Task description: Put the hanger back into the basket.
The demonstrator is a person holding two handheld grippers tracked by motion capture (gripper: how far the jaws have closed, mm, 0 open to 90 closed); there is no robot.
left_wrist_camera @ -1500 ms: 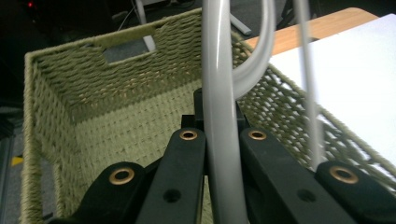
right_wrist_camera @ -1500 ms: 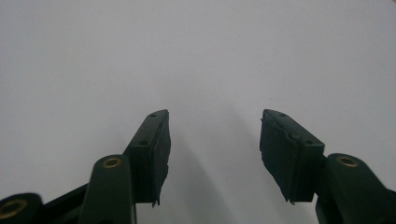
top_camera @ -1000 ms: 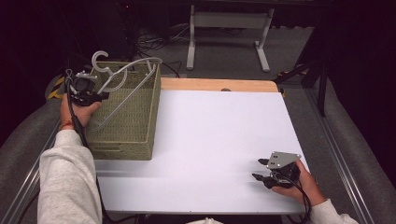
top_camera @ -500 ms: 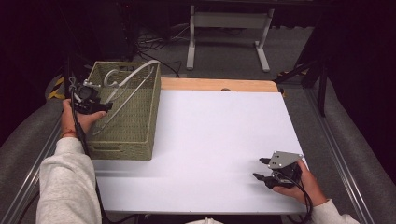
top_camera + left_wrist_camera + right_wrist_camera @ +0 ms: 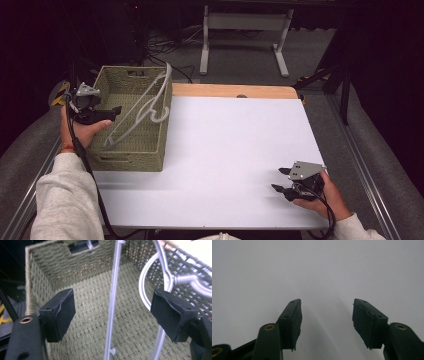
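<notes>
My right gripper [image 5: 281,180] rests on the white table [image 5: 225,150], jaws apart with nothing between them. My left gripper [image 5: 116,111] has just been opening and stands released over the woven basket [image 5: 135,145]. The silver hanger [image 5: 145,107] leans inside it, long axis slanting from the near floor up to the far right rim, hook against the right wall

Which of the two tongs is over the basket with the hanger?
The left tongs, open at the green woven basket holding the white hanger. The right tongs rest over bare white table.
</notes>
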